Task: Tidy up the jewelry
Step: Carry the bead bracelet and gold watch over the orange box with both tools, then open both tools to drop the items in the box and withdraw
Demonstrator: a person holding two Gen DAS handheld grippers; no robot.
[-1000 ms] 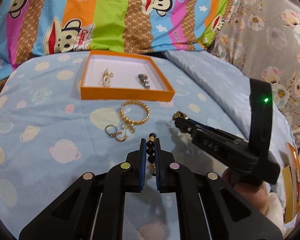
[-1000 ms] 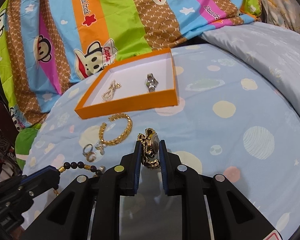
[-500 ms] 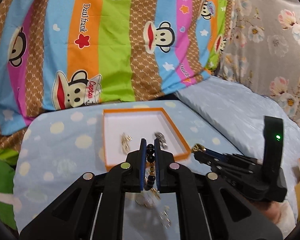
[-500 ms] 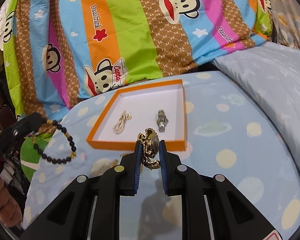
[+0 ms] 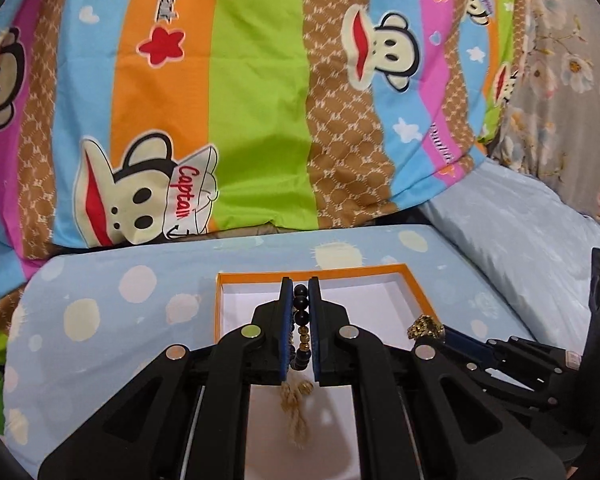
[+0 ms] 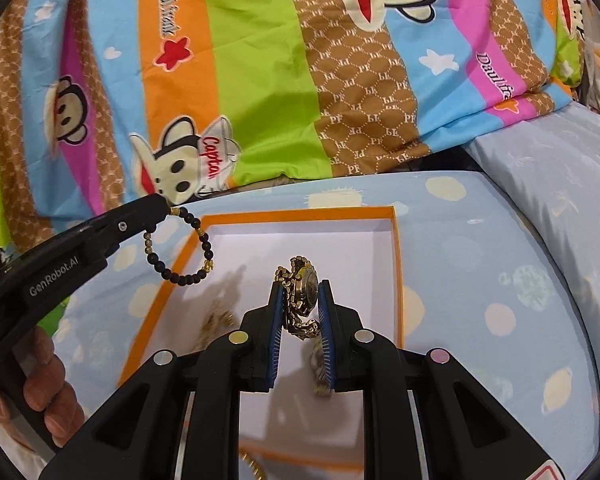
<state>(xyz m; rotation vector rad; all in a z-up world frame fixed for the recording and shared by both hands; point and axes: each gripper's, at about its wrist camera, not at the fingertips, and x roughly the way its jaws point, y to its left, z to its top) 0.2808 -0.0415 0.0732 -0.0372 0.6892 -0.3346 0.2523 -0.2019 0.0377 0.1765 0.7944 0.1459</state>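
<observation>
My left gripper [image 5: 300, 286] is shut on a black bead bracelet [image 5: 302, 322] with gold beads, held above the orange box [image 5: 316, 275]. In the right wrist view the same bracelet [image 6: 179, 246] hangs as a loop from the left gripper's tip [image 6: 157, 204] over the box's left rim [image 6: 171, 276]. My right gripper [image 6: 300, 288] is shut on a gold watch [image 6: 302, 298] with a chain band, over the white inside of the box. That watch [image 5: 424, 326] shows at the right gripper's tip in the left wrist view. A gold chain piece [image 6: 217, 320] and a silver watch [image 6: 320, 368] lie inside the box, blurred.
The box sits on a light blue spotted cushion [image 5: 119, 320]. A striped monkey-print blanket [image 5: 239, 100] rises behind it and a pale blue quilt [image 6: 560, 184] lies to the right. A hand [image 6: 39, 392] holds the left gripper's handle. A gold bracelet's edge [image 6: 251, 464] peeks below the box.
Both grippers have travelled forward from the loose jewelry on the cushion to above the orange box, carrying the bead bracelet and the gold watch. The box now lies directly beneath them.
</observation>
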